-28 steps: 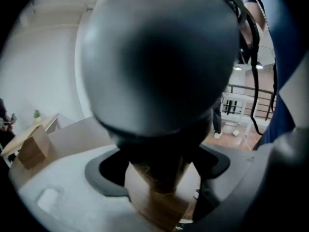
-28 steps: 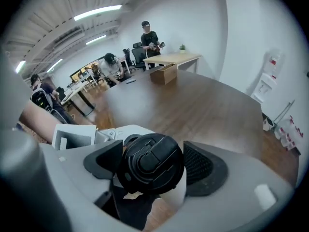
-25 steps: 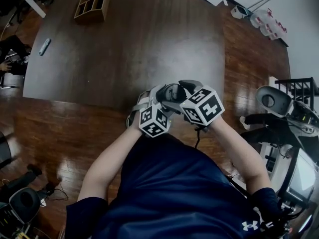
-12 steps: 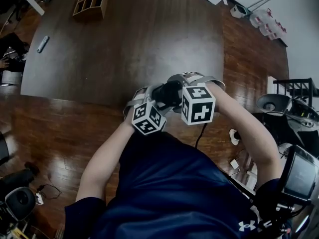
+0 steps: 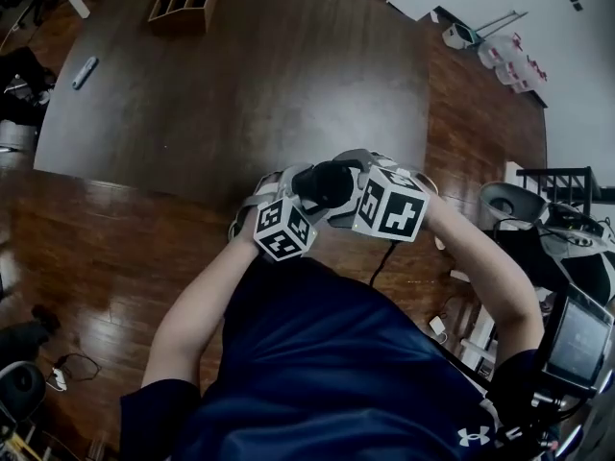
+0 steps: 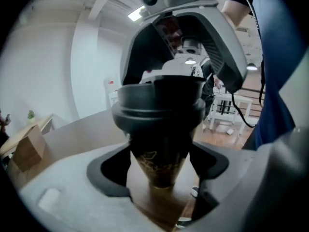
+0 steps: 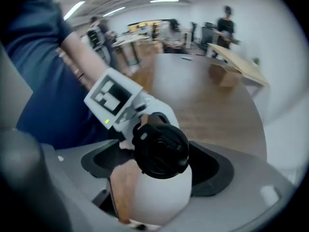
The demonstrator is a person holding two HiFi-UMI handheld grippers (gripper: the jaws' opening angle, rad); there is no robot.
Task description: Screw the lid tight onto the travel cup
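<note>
The big dark wooden surface (image 5: 240, 84) sits in front of me, with a shiny wood floor (image 5: 96, 257) around it. Far off at its top left stands a wooden box with compartments (image 5: 181, 0). A small grey thing (image 5: 85, 72) lies near the left edge; it is too small for me to tell what it is.

Both grippers are up in the air, close to the dark blue shirt (image 5: 327, 373), just past the near edge of the surface. Their marker cubes almost touch each other.

The travel cup (image 6: 161, 153) is off the surface, between the two grippers. The left gripper (image 6: 161, 170) pinches it. Its dark pads (image 6: 113, 170) sit on both sides of the cup's body, just under the wide rim. The cup is dark with a gold drawing on it, and it gets thinner toward the bottom. The black lid (image 6: 158, 108) sits on top of the cup.

The right gripper (image 7: 157, 166) faces the round top of the lid. Its jaws are spread wide and are opening. The lid is between them, but the pads do not squeeze it. The white left gripper shows behind and under the lid there.

Far behind, a person (image 7: 226, 25) stands by some desks.
</note>
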